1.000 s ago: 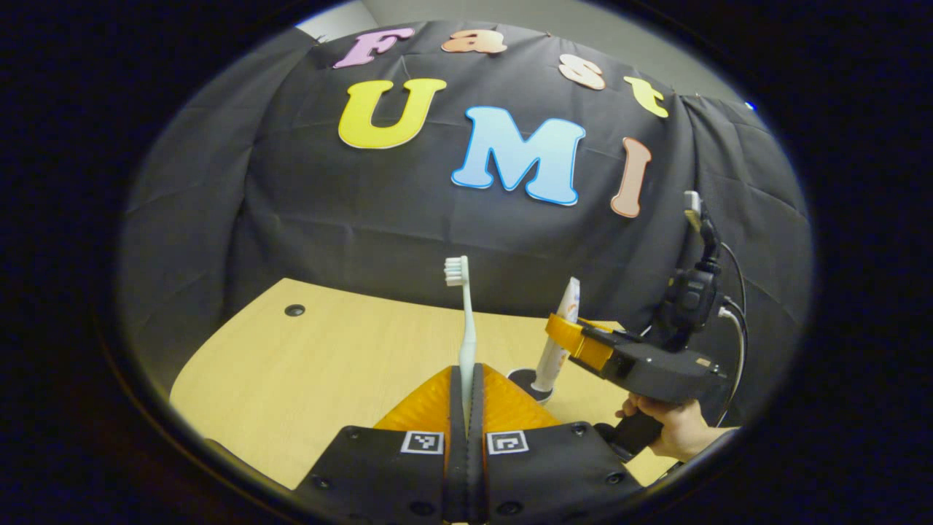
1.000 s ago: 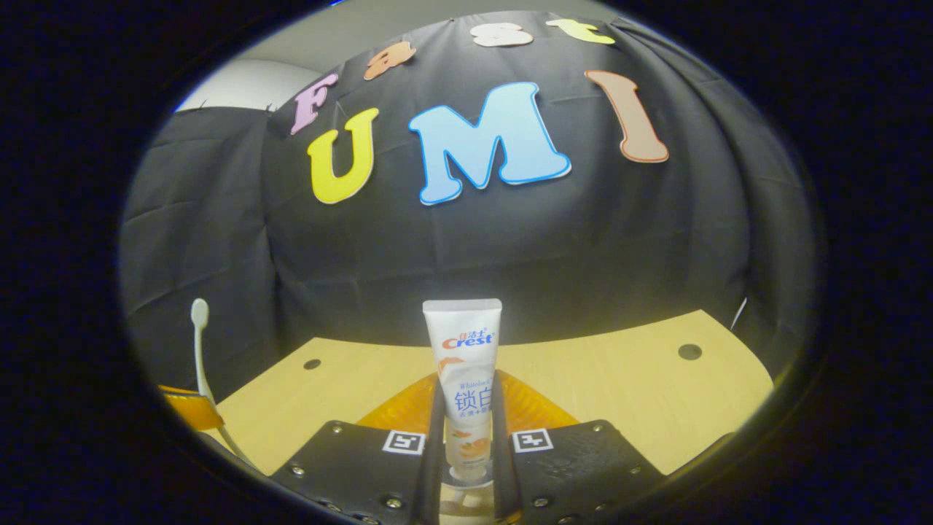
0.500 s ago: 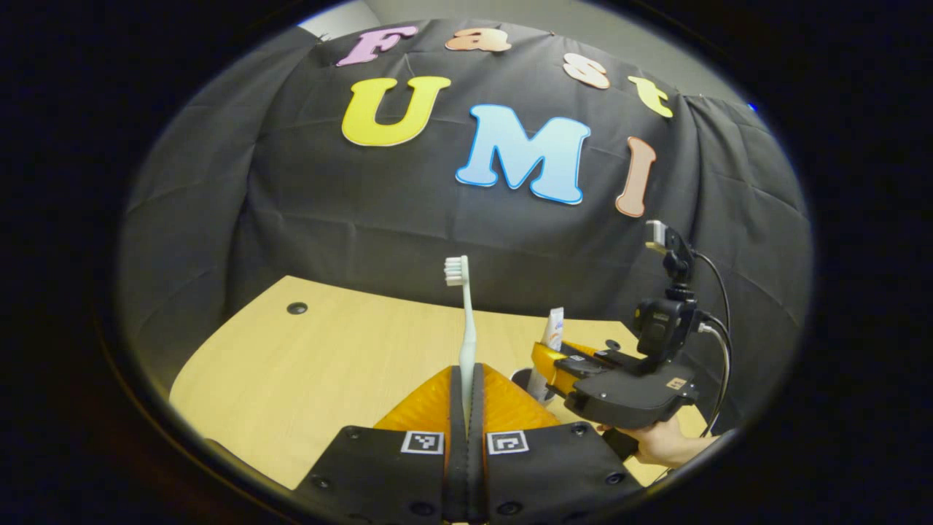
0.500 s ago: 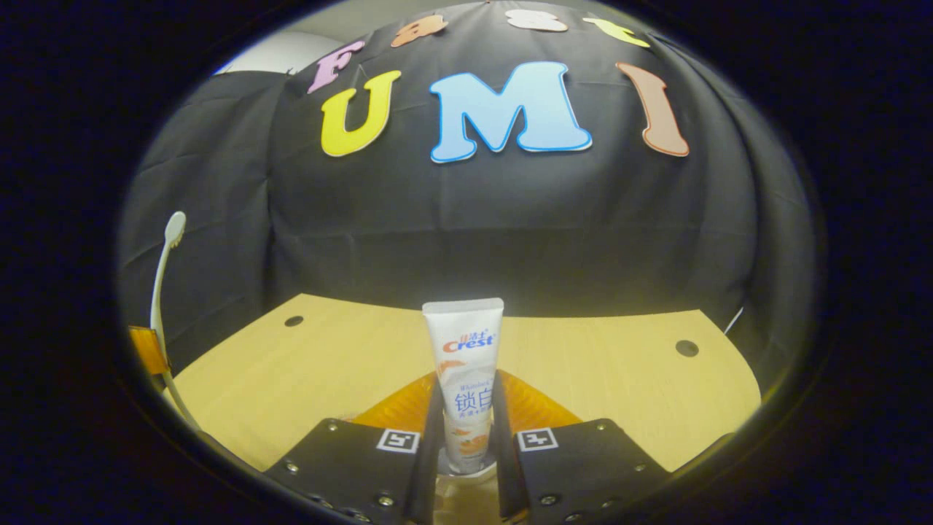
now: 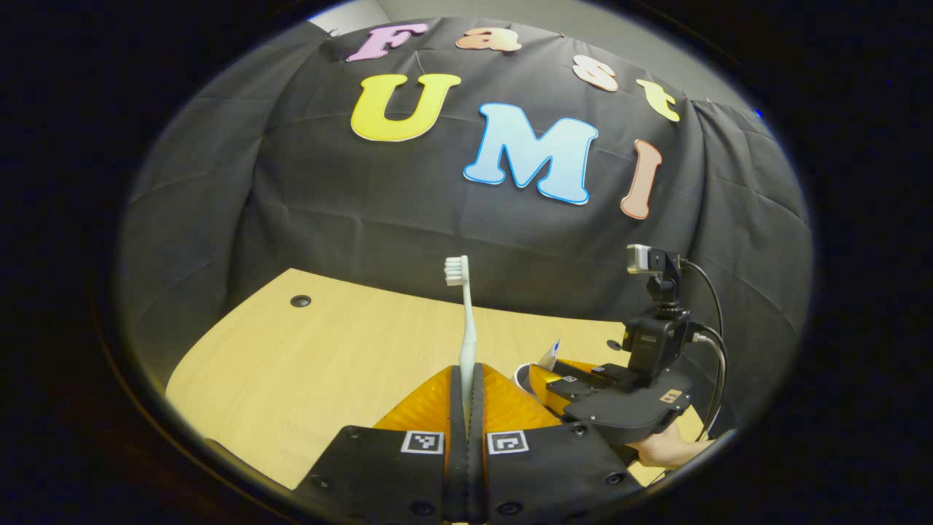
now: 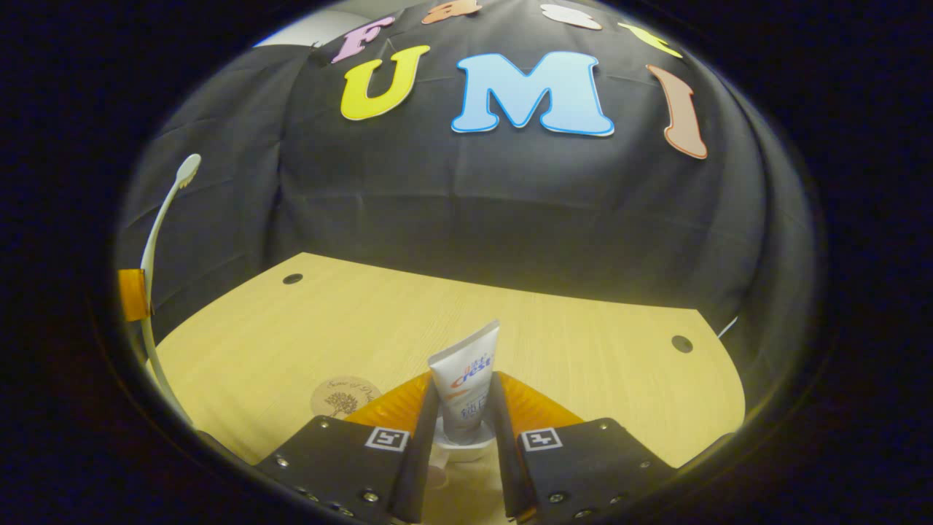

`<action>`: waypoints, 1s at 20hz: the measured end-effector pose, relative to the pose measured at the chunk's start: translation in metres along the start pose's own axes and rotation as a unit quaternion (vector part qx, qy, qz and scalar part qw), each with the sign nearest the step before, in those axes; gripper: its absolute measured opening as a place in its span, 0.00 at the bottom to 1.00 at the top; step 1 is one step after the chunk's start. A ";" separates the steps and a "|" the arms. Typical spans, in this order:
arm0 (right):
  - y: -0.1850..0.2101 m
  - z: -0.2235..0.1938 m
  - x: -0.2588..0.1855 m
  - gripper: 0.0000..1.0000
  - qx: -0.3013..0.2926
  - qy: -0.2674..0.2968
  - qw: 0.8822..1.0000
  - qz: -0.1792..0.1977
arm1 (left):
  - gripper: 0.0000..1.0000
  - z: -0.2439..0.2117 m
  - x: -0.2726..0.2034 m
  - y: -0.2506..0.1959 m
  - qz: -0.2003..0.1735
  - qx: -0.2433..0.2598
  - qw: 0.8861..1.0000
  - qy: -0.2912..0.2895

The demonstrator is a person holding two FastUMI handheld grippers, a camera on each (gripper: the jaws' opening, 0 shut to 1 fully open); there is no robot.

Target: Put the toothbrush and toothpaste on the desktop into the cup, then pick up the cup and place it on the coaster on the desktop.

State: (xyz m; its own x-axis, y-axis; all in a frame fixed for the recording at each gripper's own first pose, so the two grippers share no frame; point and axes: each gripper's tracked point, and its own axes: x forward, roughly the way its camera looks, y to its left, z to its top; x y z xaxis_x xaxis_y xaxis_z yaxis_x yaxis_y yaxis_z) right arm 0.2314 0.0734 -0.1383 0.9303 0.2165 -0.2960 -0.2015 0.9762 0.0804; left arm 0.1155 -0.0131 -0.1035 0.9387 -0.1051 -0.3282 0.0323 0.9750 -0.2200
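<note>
Right gripper view: toothpaste (image 6: 466,383) now lower and tilted, sunk into white cup (image 6: 461,446) between right tool (image 6: 461,430) fingers, seemingly loosened. Left tool (image 5: 466,408) still clamped on upright toothbrush (image 5: 465,321); next to insert.

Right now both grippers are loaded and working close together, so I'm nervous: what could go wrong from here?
The toothpaste leans between the right gripper's fingers over the white cup rim; if released off-centre it may tip out or topple the cup.

The toothbrush, pinched only at its lower end in the left gripper, stands tall and could pivot or slip.

In the left gripper view the right gripper sits close beside it; they might collide over the cup.
</note>
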 end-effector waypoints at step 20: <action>-0.059 0.087 -0.170 0.86 0.078 -0.140 0.983 -0.084 | 0.08 0.008 0.071 -0.071 -0.137 0.025 0.990 -0.031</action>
State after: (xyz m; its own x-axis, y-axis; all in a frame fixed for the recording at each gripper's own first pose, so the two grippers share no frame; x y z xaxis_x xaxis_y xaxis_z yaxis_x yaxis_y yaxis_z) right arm 0.1121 -0.0218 -0.0097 0.9988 0.0176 -0.0459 -0.0079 0.9790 0.2038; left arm 0.1831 -0.0879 -0.1038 0.9118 -0.3556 -0.2055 0.3033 0.9204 -0.2468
